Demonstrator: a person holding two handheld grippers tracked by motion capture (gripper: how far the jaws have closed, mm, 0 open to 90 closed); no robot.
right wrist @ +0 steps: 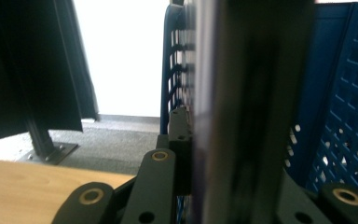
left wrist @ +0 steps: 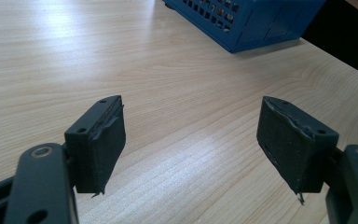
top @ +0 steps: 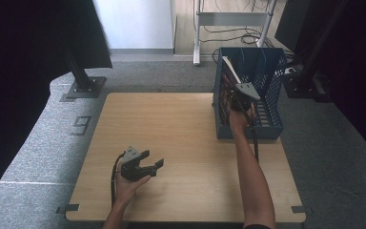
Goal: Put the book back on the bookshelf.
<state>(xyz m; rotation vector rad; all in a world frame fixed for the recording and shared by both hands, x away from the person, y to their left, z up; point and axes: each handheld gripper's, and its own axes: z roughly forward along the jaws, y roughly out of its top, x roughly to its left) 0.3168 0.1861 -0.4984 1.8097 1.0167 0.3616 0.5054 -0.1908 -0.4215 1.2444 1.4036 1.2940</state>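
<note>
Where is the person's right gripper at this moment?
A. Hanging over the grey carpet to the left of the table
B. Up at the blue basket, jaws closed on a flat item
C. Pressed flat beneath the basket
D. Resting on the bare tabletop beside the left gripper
B: the right gripper is up at the blue basket, its jaws closed on a flat dark item, while the left gripper sits open over the table.

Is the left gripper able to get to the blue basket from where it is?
Probably yes. The left gripper sits open over bare table, with nothing between it and the blue basket. The right gripper is at the basket, shut on a flat dark thing.
</note>
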